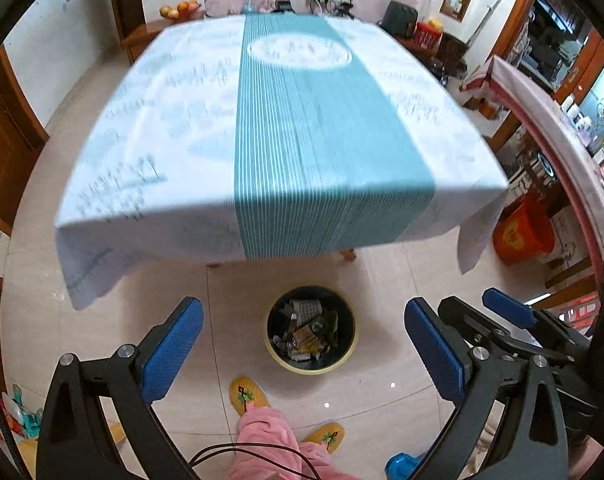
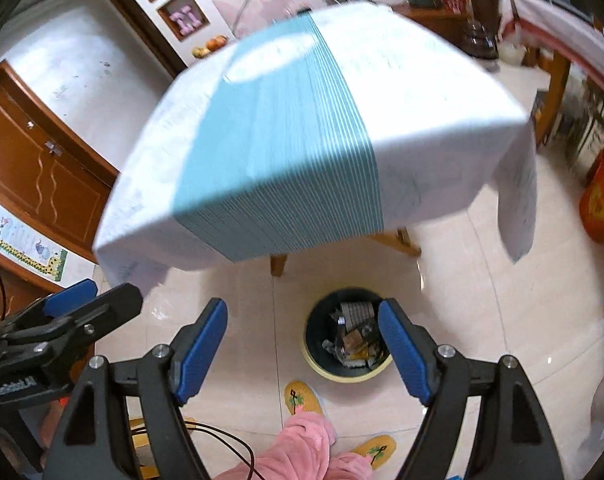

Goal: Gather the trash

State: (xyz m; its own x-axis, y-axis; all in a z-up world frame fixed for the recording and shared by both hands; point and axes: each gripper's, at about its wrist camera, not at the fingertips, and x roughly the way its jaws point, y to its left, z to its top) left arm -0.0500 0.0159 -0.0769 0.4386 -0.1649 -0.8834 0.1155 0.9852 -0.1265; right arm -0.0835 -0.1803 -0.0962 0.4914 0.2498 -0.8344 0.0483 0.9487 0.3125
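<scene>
Both grippers, left gripper and right gripper, wide apart, empty | bin full, tablecloth bare | step: wrap-up | next: confirm no trash remains.

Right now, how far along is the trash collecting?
It looks nearly or fully done. Done: the bin on the floor holds crumpled wrappers and paper, and no trash shows on the tablecloth. In hand: nothing; the left gripper and right gripper are both open and empty. Left: no loose trash shows in either view, though both pictures are blurred.
</scene>
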